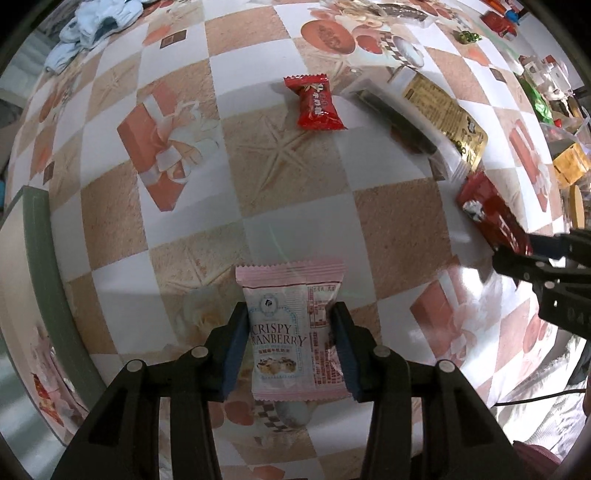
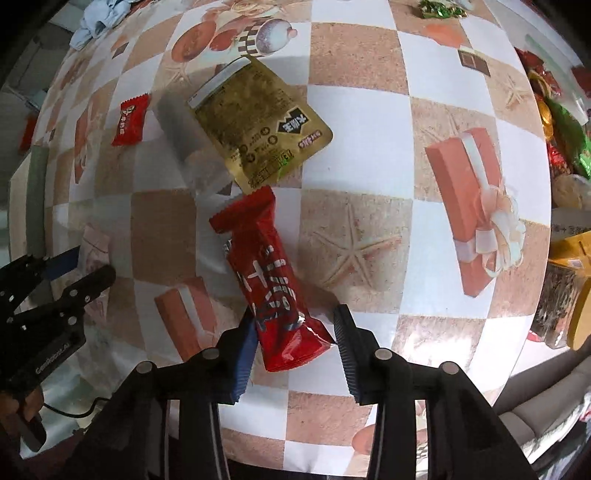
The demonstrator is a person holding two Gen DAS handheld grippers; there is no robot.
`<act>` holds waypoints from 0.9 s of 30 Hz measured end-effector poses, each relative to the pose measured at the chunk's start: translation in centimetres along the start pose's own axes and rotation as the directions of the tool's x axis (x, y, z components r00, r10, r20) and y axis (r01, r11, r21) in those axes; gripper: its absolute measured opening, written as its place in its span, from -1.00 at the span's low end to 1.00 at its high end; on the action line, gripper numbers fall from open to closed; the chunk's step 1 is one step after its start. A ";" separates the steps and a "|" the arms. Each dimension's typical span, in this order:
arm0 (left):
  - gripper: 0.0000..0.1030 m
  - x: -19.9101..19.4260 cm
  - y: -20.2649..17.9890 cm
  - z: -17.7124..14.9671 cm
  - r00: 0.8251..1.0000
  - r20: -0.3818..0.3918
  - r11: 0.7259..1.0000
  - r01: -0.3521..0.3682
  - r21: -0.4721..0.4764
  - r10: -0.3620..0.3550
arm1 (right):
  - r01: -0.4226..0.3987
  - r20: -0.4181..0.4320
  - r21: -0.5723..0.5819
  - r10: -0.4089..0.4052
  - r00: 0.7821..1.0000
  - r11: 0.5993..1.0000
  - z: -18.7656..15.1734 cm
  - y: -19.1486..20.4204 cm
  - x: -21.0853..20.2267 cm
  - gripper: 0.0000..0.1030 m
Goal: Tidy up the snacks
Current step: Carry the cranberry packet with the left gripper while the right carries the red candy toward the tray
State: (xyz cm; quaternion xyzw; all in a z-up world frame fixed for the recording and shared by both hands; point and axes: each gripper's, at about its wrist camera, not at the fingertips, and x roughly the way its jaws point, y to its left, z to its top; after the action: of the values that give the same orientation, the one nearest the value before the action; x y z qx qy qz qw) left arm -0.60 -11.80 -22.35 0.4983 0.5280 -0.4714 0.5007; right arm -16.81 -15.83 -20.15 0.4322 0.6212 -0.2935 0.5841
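Clamping on both sides: left gripper [image 1: 290, 347] fingers [image 1: 236, 350] pressing the two long edges of the pink cranberry snack pack [image 1: 291, 328], right gripper [image 2: 295, 343] fingers [image 2: 245, 354] pinching the lower end of the long red bar wrapper [image 2: 269, 280], far pad touching only at the crimped corner, so looking like a skewed grip. Both packs looking slightly off the worktop [image 1: 388, 206], though hard to confirm. Pink pack staying flat and upright to camera, crimped seams top and bottom, "CRISPY CRANBERRY" print and a photo of the sweet showing, foil slightly puffed. Red bar running diagonally away from the fingers, glossy, white lettering, top end reaching toward the gold pouch [image 2: 258, 122], overlapping or just touching, cannot tell which. Still lying loose farther out: small red candy [image 1: 316, 103] well apart from everything, gold pouch beside a dark clear-wrapped item [image 1: 399, 118]. Green-wrapped sweet [image 1: 468, 36] sitting near the far edge, more packets crowding the right rim. No sorting container clearly showing, so judging the task as early: two items picked, none visibly placed, several waiting.
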 end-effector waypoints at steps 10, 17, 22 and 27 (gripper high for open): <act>-0.01 0.8 0.4 0.0 1.000 0.001 1.000 0.003 -0.007 -0.003 | 0.086 -0.014 -0.128 -0.089 0.996 0.988 2.3 3.6 1.0 0.26; 0.00 -0.3 0.4 0.1 1.000 0.003 1.000 0.001 -0.010 -0.001 | 0.143 0.022 -0.198 -0.142 0.990 0.970 3.0 5.5 -0.2 0.26; 0.00 -0.6 0.4 -0.1 1.000 0.001 1.000 -0.002 -0.005 0.002 | 0.134 0.013 -0.203 -0.134 0.991 0.970 4.3 7.5 0.2 0.04; -0.07 -1.4 0.2 -0.4 1.000 0.003 1.000 -0.009 -0.006 0.009 | 0.103 0.004 -0.151 -0.104 0.995 0.983 5.0 6.5 -0.1 -0.46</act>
State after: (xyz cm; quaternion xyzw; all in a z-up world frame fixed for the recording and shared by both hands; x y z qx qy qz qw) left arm -0.45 -11.43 -20.89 0.4985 0.5265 -0.4683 0.5050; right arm -8.71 -17.24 -19.86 0.3545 0.6642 -0.2748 0.5980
